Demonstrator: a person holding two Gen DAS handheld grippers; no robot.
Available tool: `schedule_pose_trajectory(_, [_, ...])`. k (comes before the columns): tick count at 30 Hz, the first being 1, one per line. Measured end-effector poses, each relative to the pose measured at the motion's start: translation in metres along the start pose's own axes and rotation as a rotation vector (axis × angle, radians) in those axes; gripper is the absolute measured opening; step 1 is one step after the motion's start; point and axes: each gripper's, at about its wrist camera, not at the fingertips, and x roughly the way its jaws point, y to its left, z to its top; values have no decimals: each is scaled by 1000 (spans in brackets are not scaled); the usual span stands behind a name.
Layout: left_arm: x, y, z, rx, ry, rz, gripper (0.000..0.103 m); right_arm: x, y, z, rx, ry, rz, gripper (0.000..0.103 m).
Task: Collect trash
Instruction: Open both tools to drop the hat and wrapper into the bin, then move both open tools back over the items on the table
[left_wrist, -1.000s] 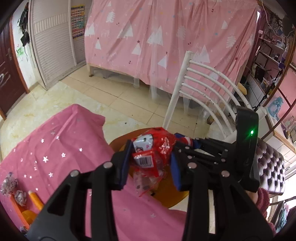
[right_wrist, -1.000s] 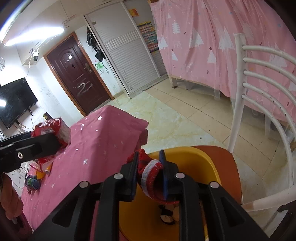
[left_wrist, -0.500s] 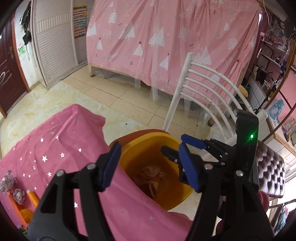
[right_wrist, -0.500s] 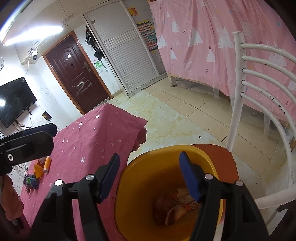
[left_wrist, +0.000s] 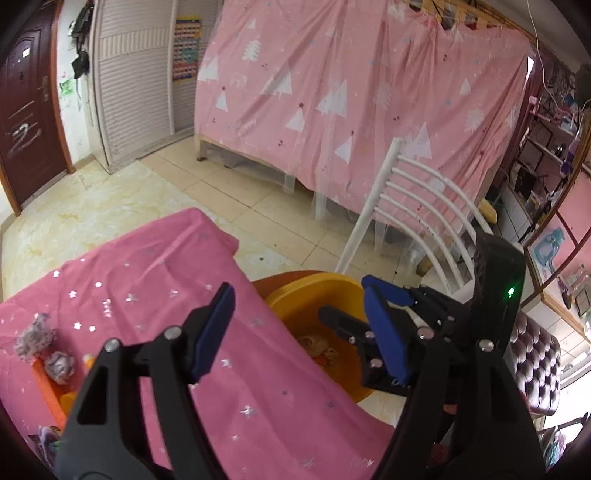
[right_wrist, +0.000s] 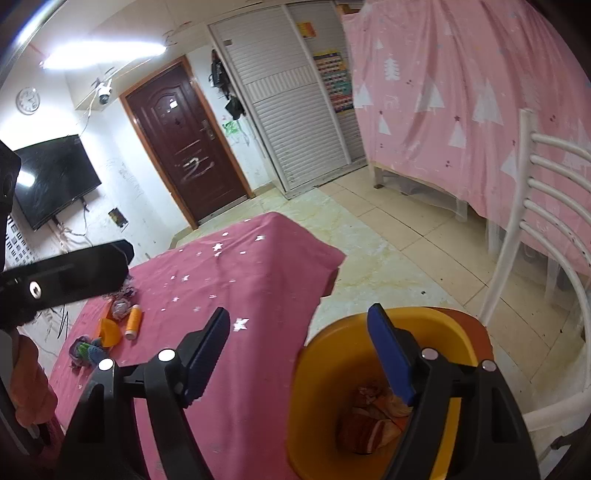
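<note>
The left gripper (left_wrist: 295, 332) is held with its jaws apart and nothing between them; the jaws have just been opening. The right gripper (right_wrist: 299, 354) is in the same condition, its jaws wide, just opened, and empty. The right gripper is also seen in the left wrist view, on the far side of the bin (left_wrist: 314, 295), above its rim. The bin stands on a chair (right_wrist: 532, 206) just beside the near right corner of the table (right_wrist: 258, 280), which is covered by a pink cloth. Crumpled trash (right_wrist: 373, 417) is seen lying at the bottom of the bin. The step in hand is judged to be the release of a load into the bin, now complete for both grippers. Further items are left on the table near its left edge: a fluffy clump (left_wrist: 35, 336), a crumpled wad (left_wrist: 59, 363), a small orange bottle (right_wrist: 133, 321), an orange piece (right_wrist: 109, 332) and a multicoloured scrap (right_wrist: 85, 350). Which of these count as trash cannot be settled with certainty. For the next move, both grippers are to be swung away from the bin toward the left edge of the table, kept open, and lowered over one item each. The soft clumps are expected to compress, so a full closure will be required.
</note>
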Motion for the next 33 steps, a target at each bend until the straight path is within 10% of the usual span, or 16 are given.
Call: schedule_pose_trajectory(33, [-146, 186, -75, -210, -124, 315, 82, 52, 178, 4, -250, 90, 218, 72])
